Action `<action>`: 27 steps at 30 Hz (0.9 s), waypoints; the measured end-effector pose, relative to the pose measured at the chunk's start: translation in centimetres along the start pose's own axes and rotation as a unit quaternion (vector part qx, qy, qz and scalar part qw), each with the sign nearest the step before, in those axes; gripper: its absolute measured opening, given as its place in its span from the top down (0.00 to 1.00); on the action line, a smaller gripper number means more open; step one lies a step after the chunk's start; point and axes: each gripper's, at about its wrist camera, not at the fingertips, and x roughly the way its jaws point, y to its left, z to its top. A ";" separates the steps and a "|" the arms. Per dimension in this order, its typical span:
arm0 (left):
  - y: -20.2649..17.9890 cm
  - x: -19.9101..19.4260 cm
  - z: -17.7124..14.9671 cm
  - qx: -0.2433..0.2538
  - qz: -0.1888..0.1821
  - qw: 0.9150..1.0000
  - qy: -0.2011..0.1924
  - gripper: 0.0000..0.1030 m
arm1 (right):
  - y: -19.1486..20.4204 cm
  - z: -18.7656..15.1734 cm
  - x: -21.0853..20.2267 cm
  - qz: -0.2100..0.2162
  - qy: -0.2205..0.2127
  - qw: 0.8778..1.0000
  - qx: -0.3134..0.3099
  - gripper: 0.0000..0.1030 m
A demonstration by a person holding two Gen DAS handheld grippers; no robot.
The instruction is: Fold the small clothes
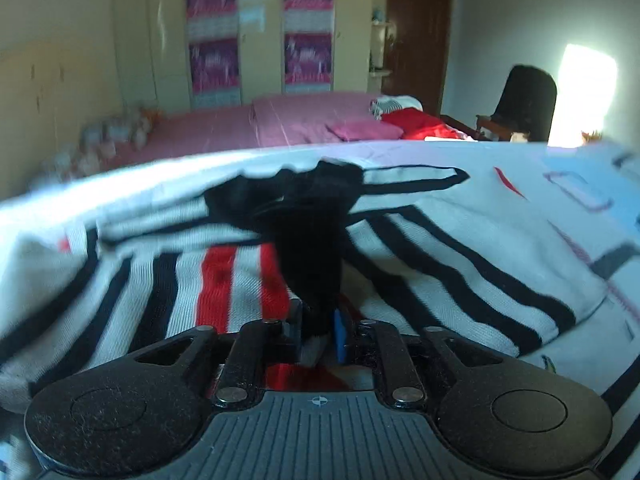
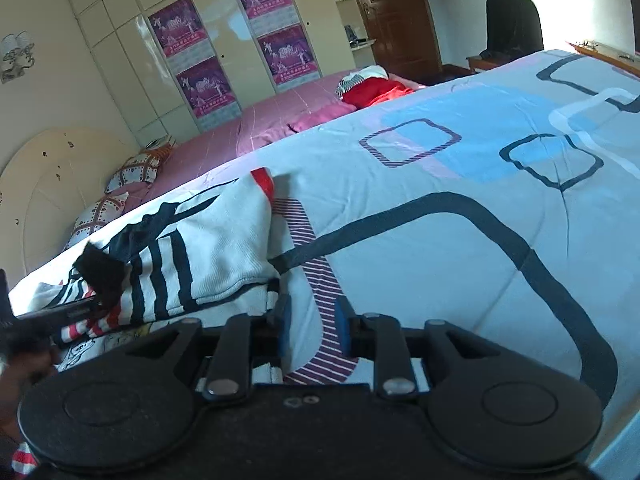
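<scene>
Left wrist: striped garment [image 1: 400, 248], long axis seemingly left-right.

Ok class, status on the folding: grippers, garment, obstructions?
Left gripper: black fabric between jaws, grip unclear. Right gripper: jaws open, empty, over bedspread. Striped top rumpled, not folded. Nothing in the way.

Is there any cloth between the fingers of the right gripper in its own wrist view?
No, the right gripper stands open over the bedsheet, beside the striped garment.
</scene>
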 end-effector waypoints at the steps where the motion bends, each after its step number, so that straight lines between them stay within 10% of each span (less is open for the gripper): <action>1: -0.1 -1.1 0.0 -0.001 -0.016 1.000 -0.008 0.57 | 0.2 0.1 0.0 0.004 0.000 1.000 -0.002 0.68; 7: 4.1 -10.0 -2.7 -0.062 0.036 0.995 -0.065 0.53 | 3.4 0.7 1.8 0.067 0.003 0.998 0.006 0.67; 13: 12.4 -12.2 -8.0 -0.117 0.126 0.985 -0.026 0.53 | 10.1 1.0 7.8 0.165 0.045 0.985 0.018 0.67; 23: 17.2 -8.9 -8.8 -0.149 0.116 0.982 -0.017 0.53 | 13.6 0.4 16.6 0.201 0.116 0.966 0.116 0.64; 27: 18.4 -7.4 -9.2 -0.184 0.105 0.977 -0.021 0.53 | 15.1 0.0 17.2 0.189 0.107 0.971 0.094 0.79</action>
